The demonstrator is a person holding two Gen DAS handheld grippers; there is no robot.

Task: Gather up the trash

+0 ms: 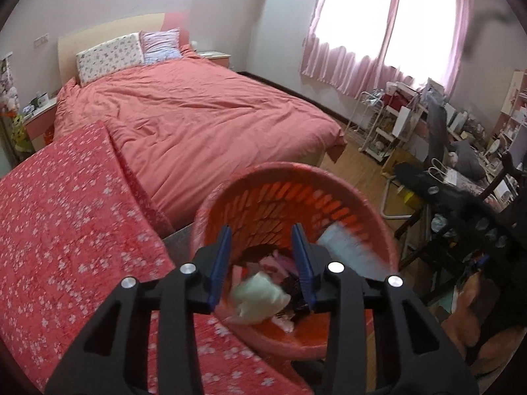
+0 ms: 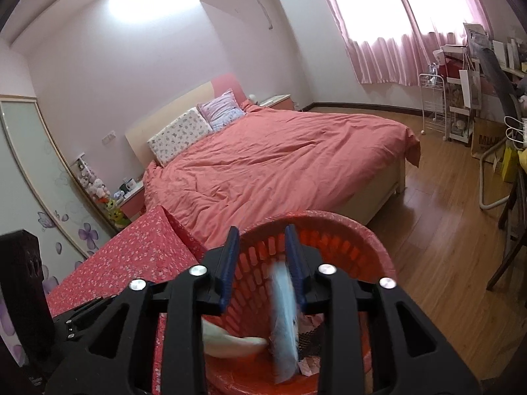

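Two tools are seen poised over the mouth of a red basket standing beside a quilt-covered surface at the foot of a bed. The left tool is held with its jaws parted and nothing pressed between the pads; a pale crumpled wad, blurred, is caught just below and between them, inside the basket's rim, apparently dropping clear. The right tool is likewise parted; a light-blue sheet, blurred and standing on edge with its long axis running near to far, is seen beside the right-hand pad, and whether it is touched there cannot be told. Both pieces lie directly beneath their tools and within the basket, above other scraps already gathered at the bottom. In the left view the same blue sheet is seen to the right of the wad, against the basket's far-right wall. The drop appears nearly done; each tool looks free to be withdrawn upward.
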